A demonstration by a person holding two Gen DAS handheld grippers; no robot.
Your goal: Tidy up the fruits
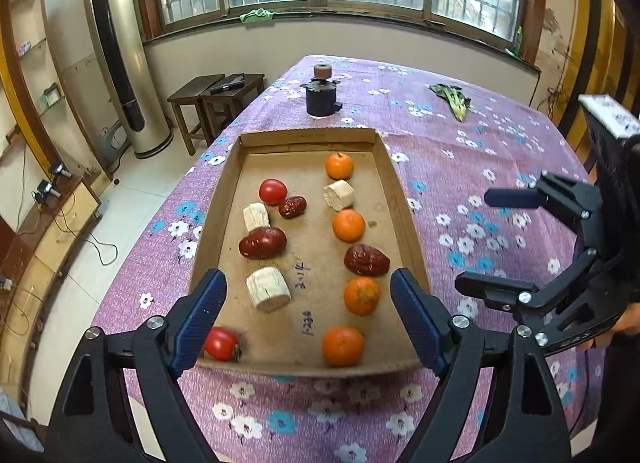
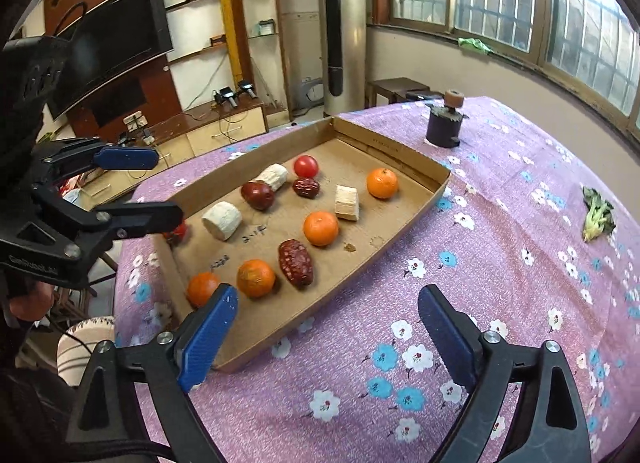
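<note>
A shallow cardboard tray (image 1: 400, 199) (image 2: 404, 157) on the purple flowered tablecloth holds several oranges (image 1: 343, 346) (image 2: 320, 227), red jujubes (image 1: 366, 260) (image 2: 295, 261), two tomatoes (image 1: 221, 344) (image 2: 306, 166) and white corn-cob pieces (image 1: 267, 289) (image 2: 222, 220). My left gripper (image 1: 308, 315) (image 2: 154, 183) is open and empty, above the tray's near edge. My right gripper (image 2: 326, 327) (image 1: 492, 243) is open and empty, over the tablecloth beside the tray's right side.
A dark cylindrical object (image 1: 321, 97) (image 2: 445, 125) with a brown wheel on top stands beyond the tray. A leafy green vegetable (image 1: 451, 99) (image 2: 597, 217) lies on the cloth at the far right. Stools (image 1: 216, 99) and a tall air conditioner (image 1: 120, 55) stand beyond the table's left edge.
</note>
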